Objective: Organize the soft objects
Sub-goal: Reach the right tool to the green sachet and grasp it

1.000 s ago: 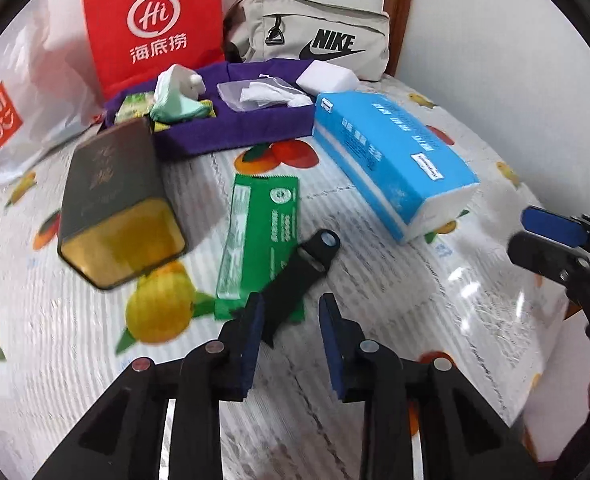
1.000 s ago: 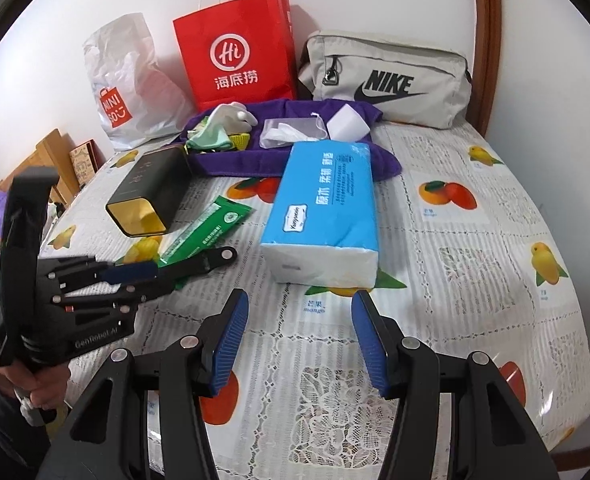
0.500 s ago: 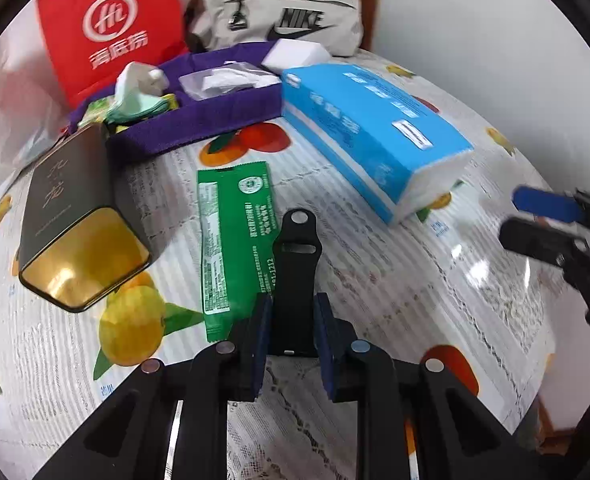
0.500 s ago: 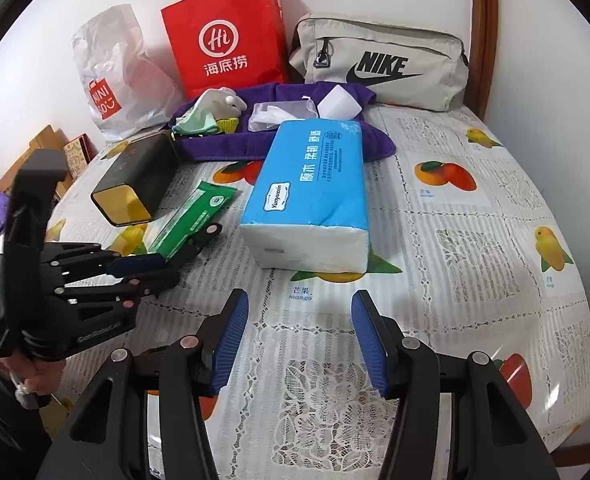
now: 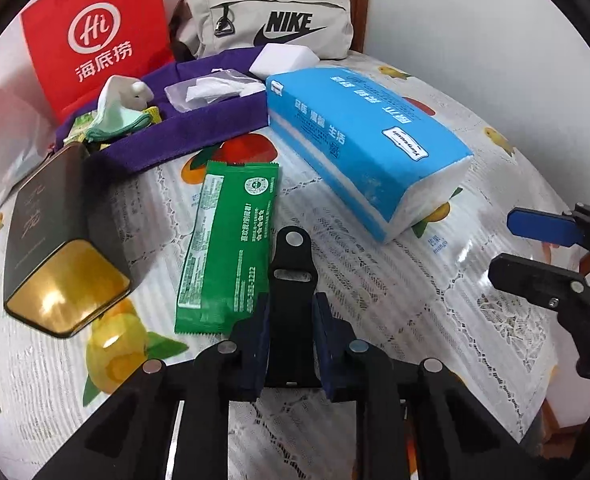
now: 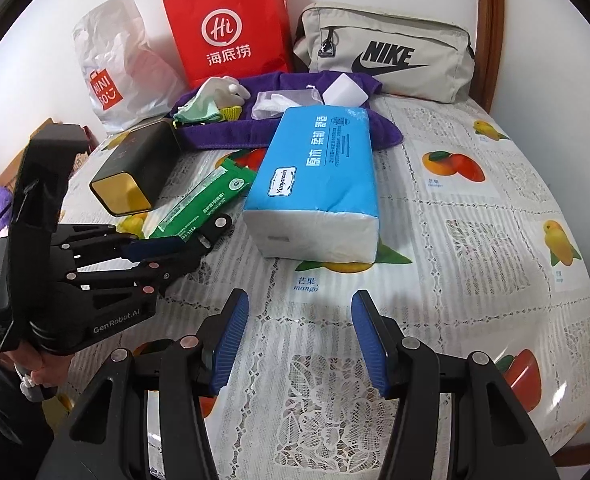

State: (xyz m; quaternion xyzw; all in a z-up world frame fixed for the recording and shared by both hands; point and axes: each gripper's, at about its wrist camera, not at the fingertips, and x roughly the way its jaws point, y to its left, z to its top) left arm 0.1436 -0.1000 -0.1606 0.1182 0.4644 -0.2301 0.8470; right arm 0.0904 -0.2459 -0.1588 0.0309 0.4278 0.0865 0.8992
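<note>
left gripper (image 5: 291,340) now straddling the black strap (image 5: 291,280), whereas a second ago sat off to the strap's 7 o'clock with the strap angled away toward 1 o'clock. jaws have just been closing, narrowed from a clear gap to the dark blue pads (image 5: 259,340) flanking the strap's near end, apparently touching both its edges. strap now pointing straight to 12 o'clock between the fingers instead of slanting. green packet (image 5: 229,248) shifted in left wrist view, from ahead at 11 o'clock to just beside the left finger at 10 o'clock, through camera motion alone. blue tissue pack (image 5: 359,152) looms larger at 1 o'clock.
</note>
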